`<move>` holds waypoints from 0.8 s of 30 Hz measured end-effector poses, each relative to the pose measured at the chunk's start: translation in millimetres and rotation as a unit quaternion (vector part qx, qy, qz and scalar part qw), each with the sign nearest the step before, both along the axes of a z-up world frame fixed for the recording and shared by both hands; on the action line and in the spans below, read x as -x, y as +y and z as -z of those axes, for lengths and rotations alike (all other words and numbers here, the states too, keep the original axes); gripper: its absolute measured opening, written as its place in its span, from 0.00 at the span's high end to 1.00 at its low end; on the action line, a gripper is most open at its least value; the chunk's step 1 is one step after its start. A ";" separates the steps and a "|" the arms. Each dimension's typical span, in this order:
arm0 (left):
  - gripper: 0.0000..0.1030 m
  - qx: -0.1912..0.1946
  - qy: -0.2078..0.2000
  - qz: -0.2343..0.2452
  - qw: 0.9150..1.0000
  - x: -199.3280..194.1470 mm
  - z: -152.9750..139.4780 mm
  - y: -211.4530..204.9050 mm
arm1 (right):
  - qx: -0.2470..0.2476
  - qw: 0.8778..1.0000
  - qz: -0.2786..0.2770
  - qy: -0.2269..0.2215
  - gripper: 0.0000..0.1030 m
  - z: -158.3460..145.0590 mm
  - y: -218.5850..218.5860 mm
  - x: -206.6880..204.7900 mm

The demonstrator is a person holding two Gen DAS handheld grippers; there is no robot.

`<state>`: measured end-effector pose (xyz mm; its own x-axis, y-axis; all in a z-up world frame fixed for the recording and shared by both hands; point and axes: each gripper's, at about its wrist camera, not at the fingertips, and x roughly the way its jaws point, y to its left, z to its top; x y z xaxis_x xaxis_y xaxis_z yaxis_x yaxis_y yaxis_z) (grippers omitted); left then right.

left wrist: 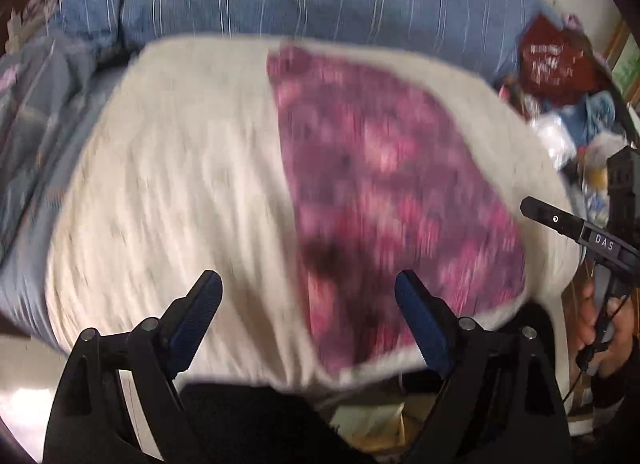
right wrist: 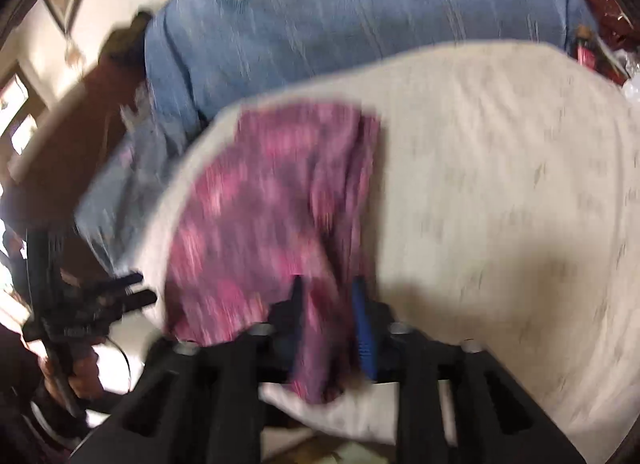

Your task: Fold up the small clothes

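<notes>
Right gripper has its jaws pinched on the near edge of the pink-and-purple patterned cloth, which lies on a cream cushion. Left gripper hangs above the cushion, jaws wide apart, holding nothing. Both views are motion-blurred.

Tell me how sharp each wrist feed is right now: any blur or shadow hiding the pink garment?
Left wrist: pink garment motion-smeared, a dark shadow patch at its near edge, left gripper sharp. Right wrist: heavier blur, right gripper closed on garment, fabric edges indistinct.
</notes>
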<state>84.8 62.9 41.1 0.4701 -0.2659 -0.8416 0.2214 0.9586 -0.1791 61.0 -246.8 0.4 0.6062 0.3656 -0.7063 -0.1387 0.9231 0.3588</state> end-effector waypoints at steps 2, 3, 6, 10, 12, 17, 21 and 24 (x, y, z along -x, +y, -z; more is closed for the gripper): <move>0.13 0.006 0.000 -0.014 1.000 -28.7 -6.3 0.0 | -0.017 1.000 0.014 -0.015 0.48 -11.4 -5.1 -26.1; 0.13 0.011 0.009 -0.025 1.000 -49.7 -5.7 -0.7 | -0.023 0.999 0.015 -0.016 0.48 -12.4 -5.3 -40.5; 0.13 0.034 0.041 -0.051 0.997 -95.1 6.3 1.5 | -0.044 0.998 0.035 0.013 0.48 -2.7 -6.2 -92.0; 0.13 0.053 0.082 -0.074 0.993 -137.0 24.6 -4.4 | -0.056 0.996 0.059 0.045 0.78 21.2 -3.6 -142.9; 0.13 0.065 0.086 -0.074 0.991 -145.9 26.7 -7.4 | -0.063 0.996 0.042 0.055 0.92 23.8 0.6 -155.6; 0.12 0.040 0.093 -0.082 0.991 -167.5 51.9 -12.6 | -0.040 0.998 0.037 0.028 0.92 23.8 -1.7 -155.1; 0.11 0.033 0.073 -0.071 0.994 -157.4 39.9 -9.4 | -0.028 0.998 0.035 0.036 0.79 24.9 -6.7 -147.4; 0.11 0.051 0.039 -0.051 0.997 -135.9 21.4 -4.9 | -0.053 0.999 0.004 0.004 0.79 3.4 -7.8 -127.6</move>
<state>220.7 58.0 19.7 0.4330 -0.3062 -0.8478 0.1057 0.9513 -0.2896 188.6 -254.5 -2.9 0.6044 0.4337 -0.6683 -0.1283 0.8809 0.4556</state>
